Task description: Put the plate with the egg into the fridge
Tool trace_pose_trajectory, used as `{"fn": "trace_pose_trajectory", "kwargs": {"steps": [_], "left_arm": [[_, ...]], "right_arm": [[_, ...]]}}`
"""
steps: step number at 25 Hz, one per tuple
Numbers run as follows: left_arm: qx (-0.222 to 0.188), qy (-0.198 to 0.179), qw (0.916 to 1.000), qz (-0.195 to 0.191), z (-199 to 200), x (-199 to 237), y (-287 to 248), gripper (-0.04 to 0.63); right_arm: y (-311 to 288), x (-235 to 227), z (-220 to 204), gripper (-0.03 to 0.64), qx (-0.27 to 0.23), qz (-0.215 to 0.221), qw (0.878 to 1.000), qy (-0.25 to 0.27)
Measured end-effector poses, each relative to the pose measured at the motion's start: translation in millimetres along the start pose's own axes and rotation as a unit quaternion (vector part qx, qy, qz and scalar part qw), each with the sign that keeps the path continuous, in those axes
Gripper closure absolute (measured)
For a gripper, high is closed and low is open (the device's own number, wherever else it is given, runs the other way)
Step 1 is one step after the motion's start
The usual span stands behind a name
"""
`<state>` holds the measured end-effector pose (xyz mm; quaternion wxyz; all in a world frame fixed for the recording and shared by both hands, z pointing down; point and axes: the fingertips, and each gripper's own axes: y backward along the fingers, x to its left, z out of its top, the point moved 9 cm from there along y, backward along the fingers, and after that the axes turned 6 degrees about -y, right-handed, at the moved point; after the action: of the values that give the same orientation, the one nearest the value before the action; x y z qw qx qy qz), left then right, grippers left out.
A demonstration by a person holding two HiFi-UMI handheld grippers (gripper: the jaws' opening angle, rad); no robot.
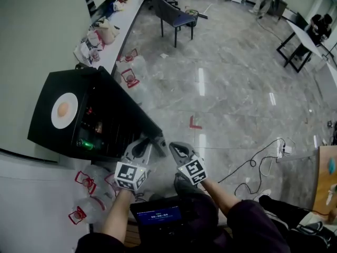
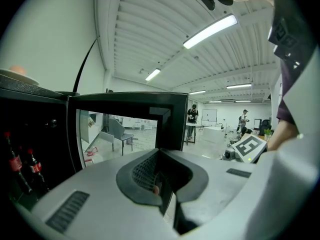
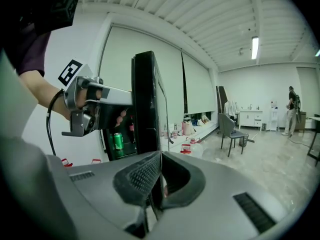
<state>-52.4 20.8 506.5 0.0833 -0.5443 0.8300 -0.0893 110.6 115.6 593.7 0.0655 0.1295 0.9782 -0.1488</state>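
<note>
A white plate with a brown egg lies on top of the black mini fridge. In the left gripper view the plate shows at the top left. The fridge's glass door stands open. My left gripper is at the door's free edge, and its jaws look shut with nothing seen between them. Just right of it is my right gripper, its jaws shut and empty, facing the door edge-on. A green can and cola bottles stand inside.
Clear bags with red handles lie on the floor by the fridge. A counter with bags runs along the left wall. A grey chair stands behind, and cables trail at the right. People stand by tables at the far side.
</note>
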Motion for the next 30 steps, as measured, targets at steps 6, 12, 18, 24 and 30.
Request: {"fn": "trace_pose_trajectory", "kwargs": {"steps": [6, 12, 18, 24, 30], "left_arm": [[0.002, 0.006, 0.9998, 0.016, 10.0, -12.9, -50.9, 0.588], [0.005, 0.004, 0.9994, 0.035, 20.9, -14.2, -104.4, 0.588], [0.010, 0.008, 0.9989, 0.046, 30.1, -5.4, -136.0, 0.588], [0.009, 0.009, 0.9992, 0.038, 32.1, 0.3, -143.1, 0.588], [-0.006, 0.010, 0.9983, 0.057, 38.6, 23.9, -122.8, 0.588]], "right_arm": [[21.5, -50.7, -0.7, 0.609, -0.006, -0.019, 1.000, -0.005], [43.6, -90.6, 9.2, 0.609, -0.024, -0.047, 0.999, -0.011], [48.2, -107.2, 28.7, 0.609, -0.050, -0.074, 0.996, -0.015], [38.5, -106.0, 50.2, 0.609, -0.073, -0.086, 0.994, -0.009], [16.5, -98.3, 60.2, 0.609, -0.072, -0.075, 0.995, 0.001]]}}
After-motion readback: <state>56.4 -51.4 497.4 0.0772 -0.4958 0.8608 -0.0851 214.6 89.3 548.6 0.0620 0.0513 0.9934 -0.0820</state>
